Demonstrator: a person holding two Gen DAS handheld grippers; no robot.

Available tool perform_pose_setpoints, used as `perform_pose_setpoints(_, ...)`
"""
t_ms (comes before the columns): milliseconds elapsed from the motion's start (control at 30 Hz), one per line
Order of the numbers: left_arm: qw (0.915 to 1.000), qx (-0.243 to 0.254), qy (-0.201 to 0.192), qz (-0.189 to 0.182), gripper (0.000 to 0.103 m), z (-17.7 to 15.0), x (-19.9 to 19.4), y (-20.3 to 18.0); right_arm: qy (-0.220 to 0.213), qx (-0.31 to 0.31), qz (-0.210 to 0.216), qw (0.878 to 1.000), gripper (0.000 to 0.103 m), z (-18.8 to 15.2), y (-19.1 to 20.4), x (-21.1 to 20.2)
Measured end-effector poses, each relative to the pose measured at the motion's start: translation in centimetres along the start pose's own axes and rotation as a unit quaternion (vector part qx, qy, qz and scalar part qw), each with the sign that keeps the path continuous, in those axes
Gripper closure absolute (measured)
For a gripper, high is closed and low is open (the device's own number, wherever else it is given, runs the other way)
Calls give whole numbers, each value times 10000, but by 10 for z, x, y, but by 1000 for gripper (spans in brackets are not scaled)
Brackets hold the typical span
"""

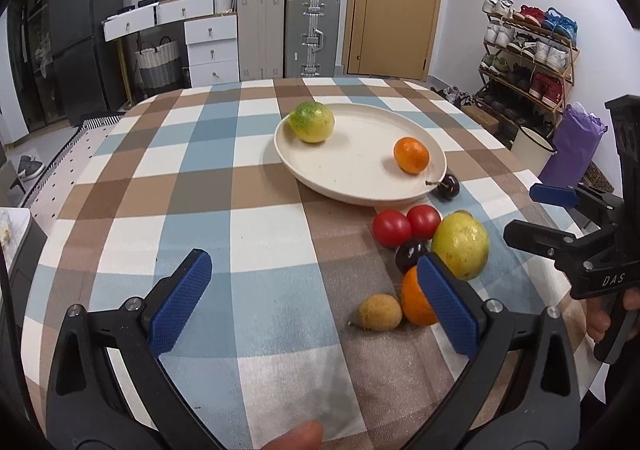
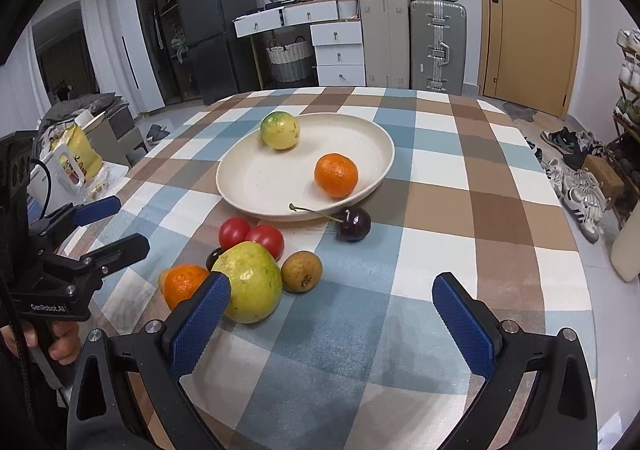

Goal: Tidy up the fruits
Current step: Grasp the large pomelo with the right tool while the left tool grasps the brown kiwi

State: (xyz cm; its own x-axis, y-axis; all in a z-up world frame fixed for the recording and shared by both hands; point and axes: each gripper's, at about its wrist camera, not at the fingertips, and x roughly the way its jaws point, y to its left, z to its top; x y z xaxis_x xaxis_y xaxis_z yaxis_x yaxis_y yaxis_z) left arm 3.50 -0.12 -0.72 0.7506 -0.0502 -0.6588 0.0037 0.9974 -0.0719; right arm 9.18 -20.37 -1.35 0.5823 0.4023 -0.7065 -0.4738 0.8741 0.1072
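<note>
One cream plate [image 1: 352, 185] sits on the checked tablecloth [image 1: 240, 177] and serves as the landmark. In it: one green-yellow passion fruit [image 1: 311, 121] at the far-left rim and one small orange [image 1: 411, 155] at the right side — two fruits plated.

Off the plate, on the near side: one dark cherry [image 2: 353, 224] touching the rim, its stem lying over the edge; two red tomatoes [image 2: 252, 236] side by side just below the rim; a second dark cherry [image 2: 214, 258] half hidden behind the big fruit; one large yellow-green guava [image 2: 249, 281]; a second orange [image 2: 185, 285] to the guava's left; two small brown longan-like fruits, one [image 2: 301, 271] right of the guava, the other [image 1: 379, 311] seen from the left wrist beside that orange.

Left gripper [image 1: 316, 302] — jaws spread wide, nothing between them; the loose pile lies at its right finger, which overlaps the second orange in view. Right gripper [image 2: 332, 320] — also spread wide and empty; the guava lies at its left finger, plate well beyond.
</note>
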Motion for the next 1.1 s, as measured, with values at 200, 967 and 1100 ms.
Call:
perform_pose_setpoints(200,9999,83,85,-18,1,-6,2,-4,31,-10,116,9999,0,-2,8,3)
perform_pose_setpoints(967,9977,147,582,-317,2,-11,18,1,313,147,507,9981,4,-11,19,27)
perform_pose_setpoints(1100,9973,273,613,-300,2,-14,21,-3,384,313,624,9968,13,-12,16,32)
